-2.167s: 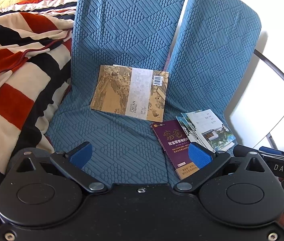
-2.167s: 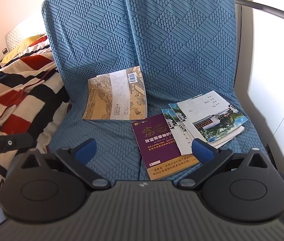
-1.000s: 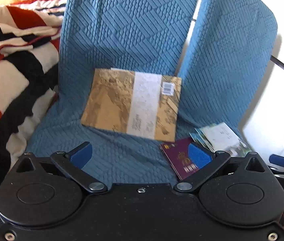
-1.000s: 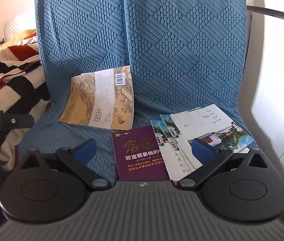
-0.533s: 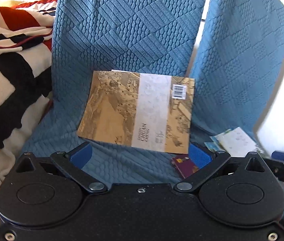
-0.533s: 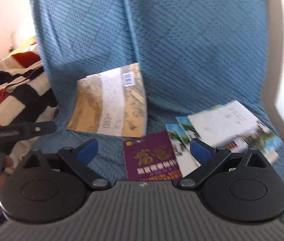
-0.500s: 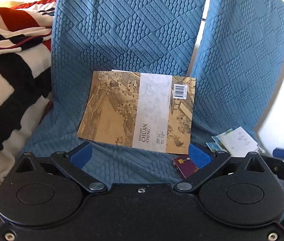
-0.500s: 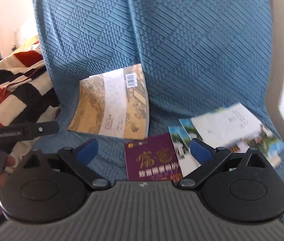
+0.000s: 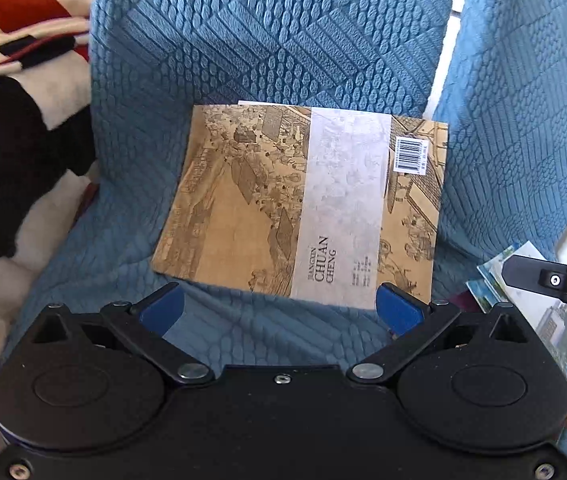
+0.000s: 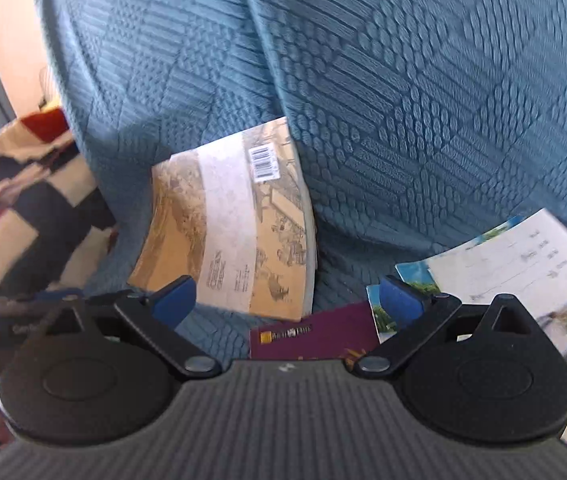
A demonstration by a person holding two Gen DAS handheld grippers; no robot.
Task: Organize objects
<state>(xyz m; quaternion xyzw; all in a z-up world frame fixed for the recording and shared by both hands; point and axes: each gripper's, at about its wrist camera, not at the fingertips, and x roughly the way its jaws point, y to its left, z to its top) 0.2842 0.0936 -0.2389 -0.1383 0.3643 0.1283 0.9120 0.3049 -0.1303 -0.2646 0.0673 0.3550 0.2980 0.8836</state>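
A tan book with an old painting cover and a pale band [image 9: 307, 204] lies flat on the blue seat; it also shows in the right wrist view [image 10: 239, 224]. My left gripper [image 9: 281, 308] is open and empty, just short of its near edge. A purple book [image 10: 315, 336] lies in front of my right gripper [image 10: 285, 300], which is open and empty. A pile of white and blue booklets [image 10: 523, 264] lies to its right, also seen in the left wrist view [image 9: 551, 312].
The blue quilted cover [image 9: 283, 40] drapes the seat and backrest. A red, black and cream striped blanket [image 9: 15, 128] is piled at the left. The right gripper's black finger [image 9: 551, 280] reaches in over the booklets in the left wrist view.
Both grippers have moved forward and closer to the seat. The tan book now fills the left view, and the purple book has slid under the right gripper's body. Nothing was grasped.
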